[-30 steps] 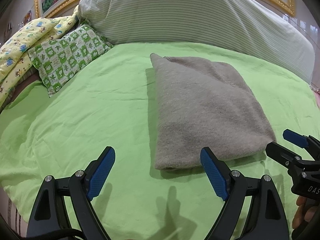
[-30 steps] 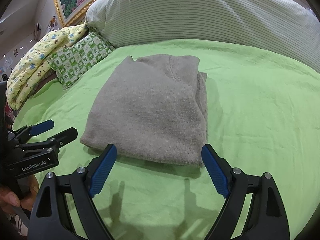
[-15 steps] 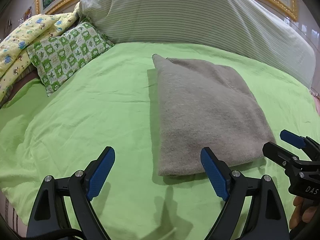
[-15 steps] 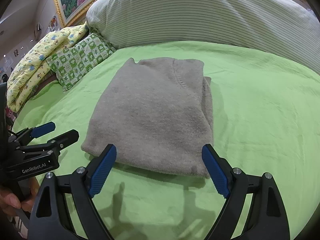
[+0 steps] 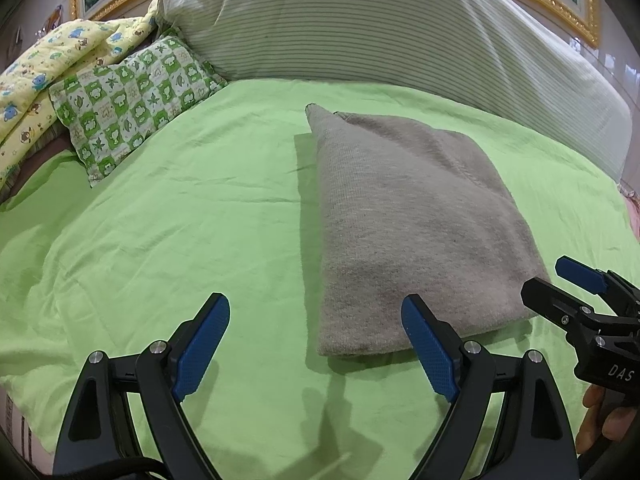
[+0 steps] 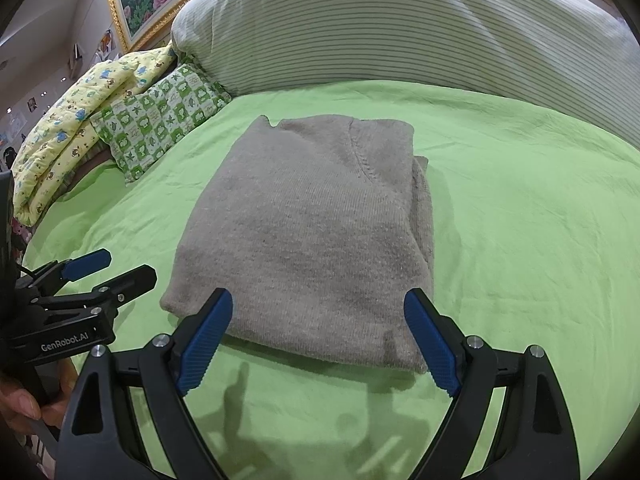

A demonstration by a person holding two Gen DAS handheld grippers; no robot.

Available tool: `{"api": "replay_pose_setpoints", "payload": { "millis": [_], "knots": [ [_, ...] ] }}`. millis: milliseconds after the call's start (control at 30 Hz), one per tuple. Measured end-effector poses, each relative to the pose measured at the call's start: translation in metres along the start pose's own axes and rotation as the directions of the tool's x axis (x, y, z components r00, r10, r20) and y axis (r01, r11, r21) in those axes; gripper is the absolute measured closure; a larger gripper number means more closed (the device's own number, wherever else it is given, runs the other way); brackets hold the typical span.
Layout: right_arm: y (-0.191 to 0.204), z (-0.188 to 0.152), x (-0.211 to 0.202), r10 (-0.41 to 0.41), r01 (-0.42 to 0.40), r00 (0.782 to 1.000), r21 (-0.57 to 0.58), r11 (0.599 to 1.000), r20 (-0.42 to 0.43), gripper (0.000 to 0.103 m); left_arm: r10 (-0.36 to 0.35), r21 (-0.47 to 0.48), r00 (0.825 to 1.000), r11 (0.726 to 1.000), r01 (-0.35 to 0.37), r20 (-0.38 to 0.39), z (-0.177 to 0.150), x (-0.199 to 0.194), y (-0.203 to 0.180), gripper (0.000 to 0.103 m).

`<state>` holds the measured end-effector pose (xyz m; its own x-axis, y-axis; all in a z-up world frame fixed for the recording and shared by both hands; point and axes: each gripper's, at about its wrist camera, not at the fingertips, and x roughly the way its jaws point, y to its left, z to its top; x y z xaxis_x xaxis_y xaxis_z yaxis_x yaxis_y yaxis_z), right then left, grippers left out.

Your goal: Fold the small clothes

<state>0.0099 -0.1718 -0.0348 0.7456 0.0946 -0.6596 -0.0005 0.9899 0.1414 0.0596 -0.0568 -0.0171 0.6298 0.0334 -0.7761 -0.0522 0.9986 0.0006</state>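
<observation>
Garment: a grey knitted sweater [image 6: 308, 236], folded into a thick rectangle, lies flat on the green bedsheet [image 5: 168, 216], near the middle of the bed.
Long axis: it runs from the near edge of the bed away toward the striped pillow [image 6: 400, 28]; the neckline seam is on the far end, the folded edge at the near end.
Layers: a lower layer sticks out along the sweater's right side in the right wrist view.
Left gripper [image 5: 316, 344]: blue pads spread wide, nothing between them; it hovers over the sheet at the sweater's near left corner, the right pad in front of the near edge.
Right gripper [image 6: 318, 336]: also spread wide and empty, its pads framing the sweater's near edge; whether they touch the cloth cannot be told.
Hands: fingers show at the frame edge behind each gripper's handle.
Surroundings: a green checked cushion [image 5: 132, 100] and a yellow printed quilt [image 6: 68, 136] lie at the far left, well apart from the sweater.
</observation>
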Motion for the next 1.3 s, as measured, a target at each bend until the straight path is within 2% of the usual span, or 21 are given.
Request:
{"api": "replay_pose_setpoints", "payload": {
  "millis": [1300],
  "knots": [
    [-0.0065,0.0062,0.0084,0.004,-0.004,1.0,0.018,1.0,-0.01,0.015,-0.01,-0.006,1.0,1.0,0.01,-0.016,0.0022,0.0059,0.0019,0.013]
  ]
}}
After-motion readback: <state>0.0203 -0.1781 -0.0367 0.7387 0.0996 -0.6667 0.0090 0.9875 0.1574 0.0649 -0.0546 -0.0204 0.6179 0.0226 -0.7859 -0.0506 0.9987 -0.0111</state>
